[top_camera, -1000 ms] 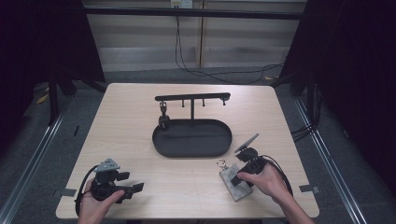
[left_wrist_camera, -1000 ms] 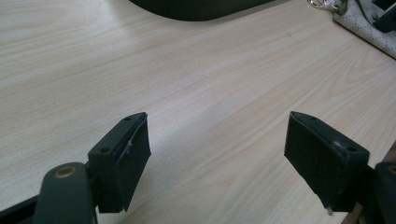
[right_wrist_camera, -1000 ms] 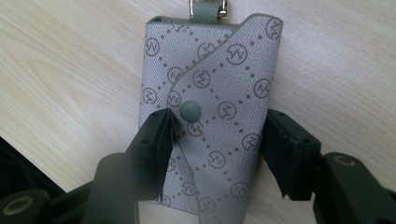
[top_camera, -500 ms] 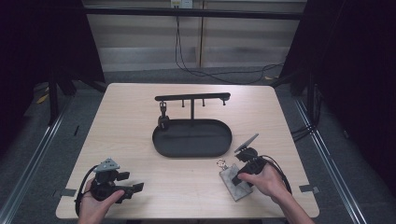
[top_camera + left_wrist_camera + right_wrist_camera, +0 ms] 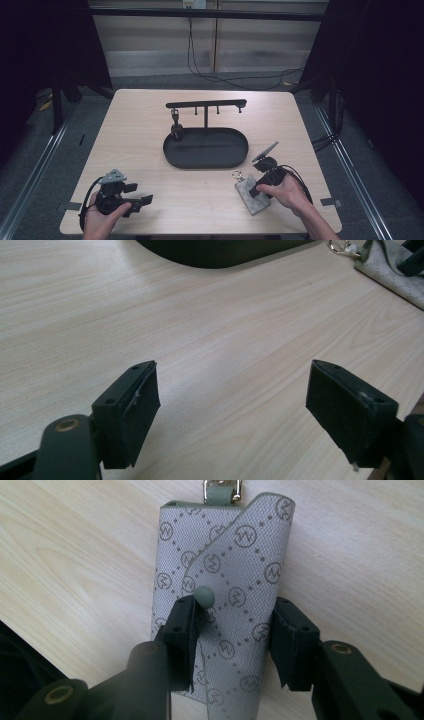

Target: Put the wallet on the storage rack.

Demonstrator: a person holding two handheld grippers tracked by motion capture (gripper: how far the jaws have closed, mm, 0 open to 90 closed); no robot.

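A grey patterned key pouch (image 5: 235, 560) with a metal ring at its far end lies flat on the wooden table (image 5: 200, 195), seen at the front right (image 5: 257, 204). My right gripper (image 5: 232, 630) comes down on it from above, jaws closed in on the raised flap beside the snap button; in the high view it sits at the pouch's near side (image 5: 255, 192). My left gripper (image 5: 232, 405) rests at the table's front left (image 5: 141, 195), open, with only bare wood between its pads. The pouch's corner (image 5: 395, 275) shows far off in the left gripper view.
A black oval tray (image 5: 205, 165) sits mid-table with a black hanging stand (image 5: 205, 104) rising behind it; a small dark item (image 5: 176, 131) hangs from the stand's left hook. The tray's edge (image 5: 220, 250) lies ahead of my left gripper. Cables run on the floor beyond.
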